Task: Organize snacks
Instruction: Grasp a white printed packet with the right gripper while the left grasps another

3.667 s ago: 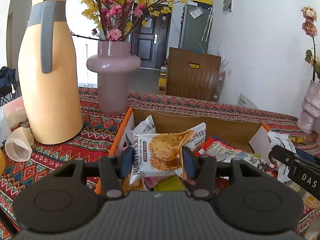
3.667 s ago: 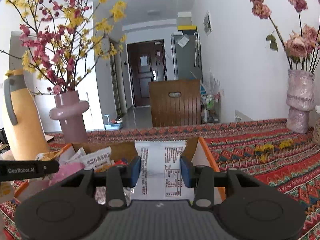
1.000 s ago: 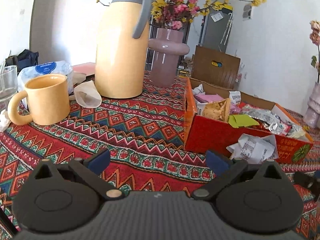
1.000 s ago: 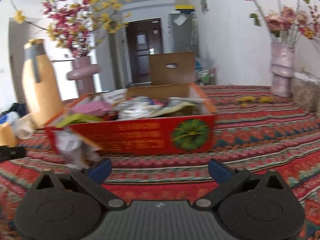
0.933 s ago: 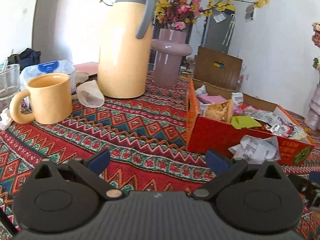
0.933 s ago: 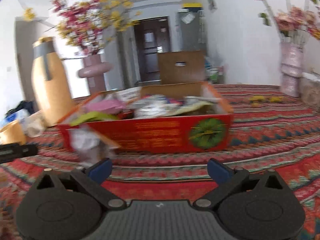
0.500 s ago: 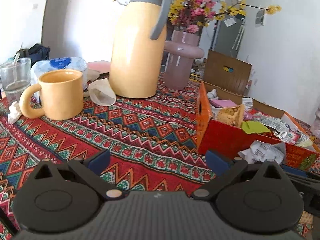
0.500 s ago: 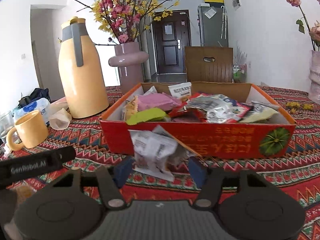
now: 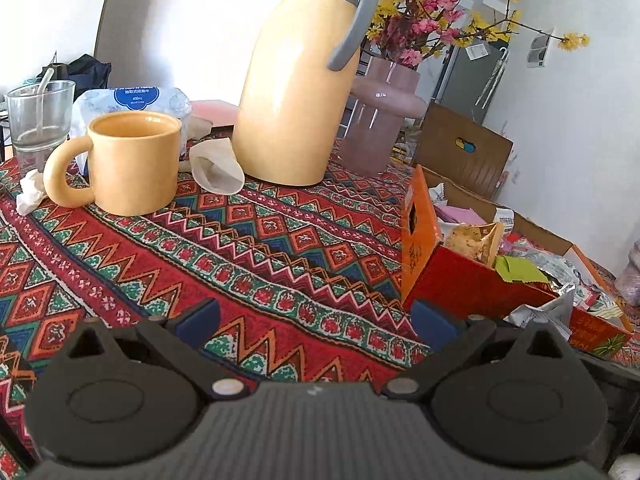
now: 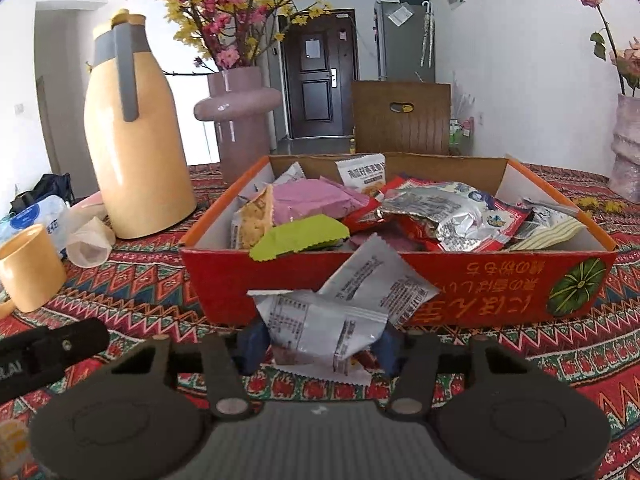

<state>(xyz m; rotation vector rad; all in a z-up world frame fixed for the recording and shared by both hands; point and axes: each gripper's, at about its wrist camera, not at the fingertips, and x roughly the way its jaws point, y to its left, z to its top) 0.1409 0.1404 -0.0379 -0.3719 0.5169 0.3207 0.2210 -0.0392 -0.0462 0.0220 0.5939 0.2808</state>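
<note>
White packet (image 10: 324,326), gripper (image 10: 320,344) closing, lower edge hidden

The glossy yellow thermos jug (image 10: 132,160) and smooth pink glass vase (image 10: 240,120) shine. The red cardboard box (image 10: 400,280) looks matt; the crinkled silver foil snack packets (image 10: 452,216) gleam over patterned woven cloth (image 9: 240,248).

Bright, even daylight, sharp throughout; glare streaks the yellow jug (image 9: 296,92) beyond the gripper, and fisheye bending darkens the corners.
</note>
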